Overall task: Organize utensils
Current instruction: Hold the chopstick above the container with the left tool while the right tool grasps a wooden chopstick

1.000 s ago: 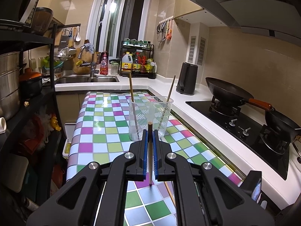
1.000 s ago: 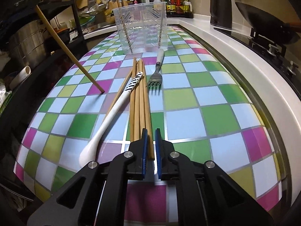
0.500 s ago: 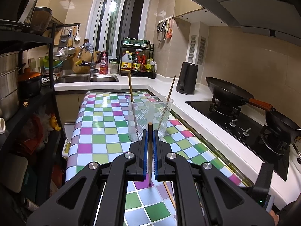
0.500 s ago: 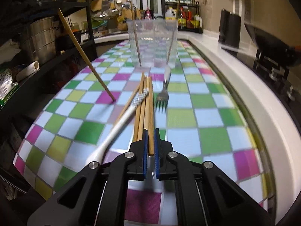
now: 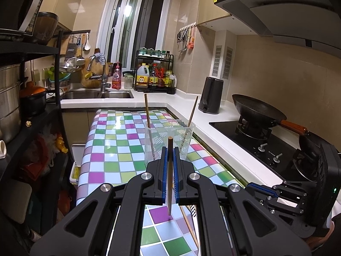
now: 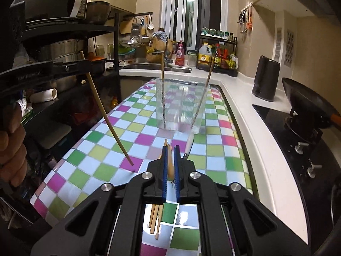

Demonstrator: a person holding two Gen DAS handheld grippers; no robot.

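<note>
Lifting a chopstick (image 6: pixel 170 164) pinched in the right hand-held gripper (image 6: pixel 170 166) off the tabletop (image 6: pixel 213 160), left hand-held gripper (image 5: pixel 170 166) clamps another upright; next: both into the clear cup (image 6: pixel 181 104) beyond.

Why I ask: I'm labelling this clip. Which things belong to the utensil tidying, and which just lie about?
Job: clear cup, chopsticks, fork, left hand-held gripper, right hand-held gripper.
Just lying about: wok, black kettle, oil bottle, grater.
</note>
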